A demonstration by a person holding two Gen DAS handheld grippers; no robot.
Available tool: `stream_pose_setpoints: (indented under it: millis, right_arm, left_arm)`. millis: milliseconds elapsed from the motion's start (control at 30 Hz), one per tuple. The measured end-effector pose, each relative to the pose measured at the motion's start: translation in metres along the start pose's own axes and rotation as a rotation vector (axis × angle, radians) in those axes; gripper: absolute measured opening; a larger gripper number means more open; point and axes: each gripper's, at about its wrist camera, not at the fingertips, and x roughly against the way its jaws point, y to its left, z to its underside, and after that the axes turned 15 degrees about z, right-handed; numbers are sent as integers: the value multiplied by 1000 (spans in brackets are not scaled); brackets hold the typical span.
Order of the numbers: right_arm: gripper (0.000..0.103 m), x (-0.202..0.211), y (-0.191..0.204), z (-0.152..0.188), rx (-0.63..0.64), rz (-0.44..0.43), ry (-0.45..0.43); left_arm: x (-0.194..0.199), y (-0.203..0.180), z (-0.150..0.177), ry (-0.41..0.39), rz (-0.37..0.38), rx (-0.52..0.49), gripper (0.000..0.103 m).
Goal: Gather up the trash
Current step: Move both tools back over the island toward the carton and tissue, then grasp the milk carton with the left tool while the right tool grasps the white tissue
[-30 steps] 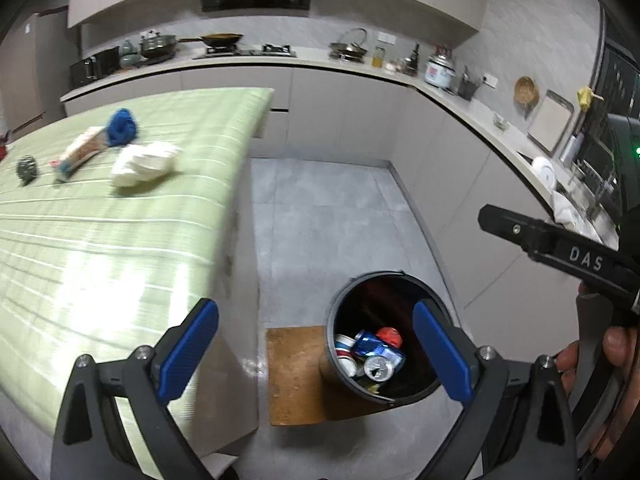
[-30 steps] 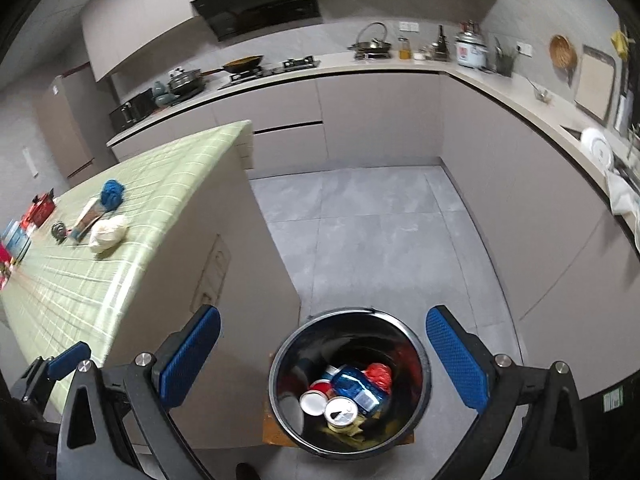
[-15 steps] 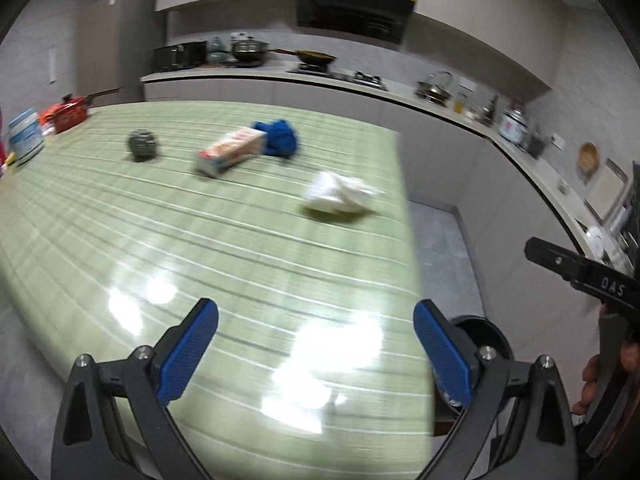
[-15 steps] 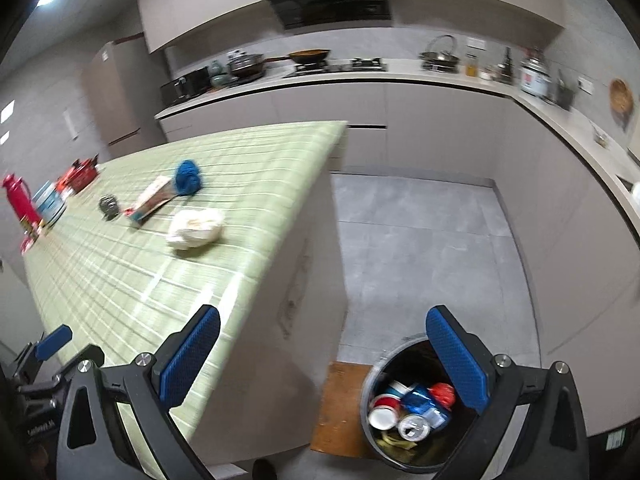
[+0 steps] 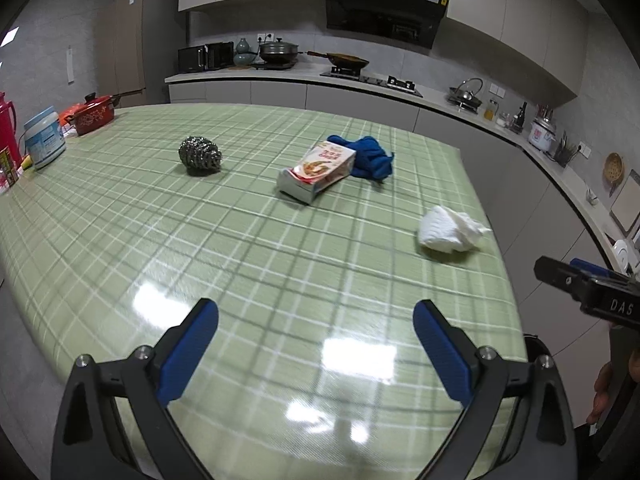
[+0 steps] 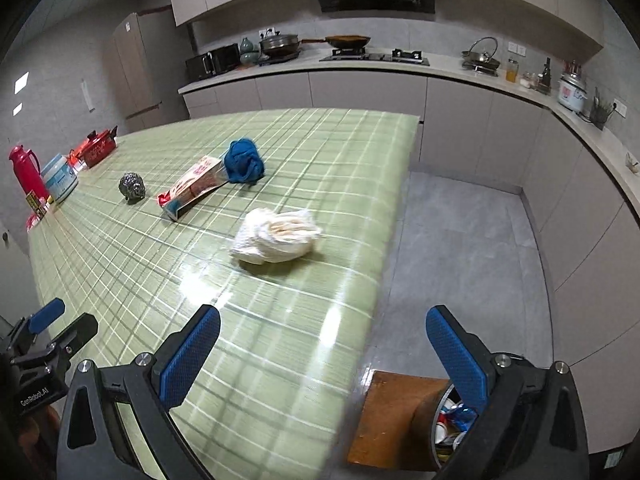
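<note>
Blue pads line the fingers of both tools, and both stand spread wide with nothing between them. The left hand-held gripper (image 5: 316, 350) hangs over the near part of the green checked worktop (image 5: 248, 248), level with it and aimed along its length, its pads above the glossy cloth and touching nothing. The right hand-held gripper (image 6: 324, 354) is held further toward the worktop's right edge, so that its left finger sits over the cloth and its right finger over the grey floor (image 6: 460, 248); in the left wrist view it shows at the right margin, with the person's fingers partly visible below it. On the worktop a crumpled white paper wad (image 6: 276, 238) lies nearest the right tool, close to the right edge and well clear of both sets of pads. Further on lies a flattened snack carton (image 5: 318, 170), its far end touching a bunched blue cloth (image 5: 370, 156), and to the left of them, apart, sits a steel wool scourer (image 5: 200, 156). At the far left edge stand a white tub (image 5: 44, 136), a red casserole pot (image 5: 94, 114) and a red flask (image 6: 26, 170). On the floor beside the worktop, a round trash bin (image 6: 438, 432) stands next to a brown board (image 6: 392, 416); it is mostly hidden behind the right finger, and the little of its inside that shows holds cans and other blue, white and red scraps.
</note>
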Motion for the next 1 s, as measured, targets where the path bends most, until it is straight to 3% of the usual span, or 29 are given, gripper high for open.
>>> stream_pose_setpoints:
  millis: [233, 633, 700, 733, 767, 1000]
  right_arm:
    - [103, -32, 39, -14, 8, -2, 37]
    - [102, -85, 66, -34, -16, 62, 94]
    - [90, -91, 67, -38, -15, 63, 102]
    - [77, -96, 68, -41, -18, 71, 109]
    - [74, -98, 67, -43, -22, 74, 112]
    - [72, -120, 66, -71, -43, 98, 102]
  left_arm:
    - [-22, 22, -15, 36, 21, -25, 99]
    - [-81, 47, -59, 102, 77, -68, 99]
    - [-89, 49, -66, 109, 85, -78, 99]
    - [-93, 49, -70, 112, 91, -81, 99]
    - [-96, 50, -73, 115, 96, -85, 98]
    - [-131, 47, -101, 132, 122, -123, 98]
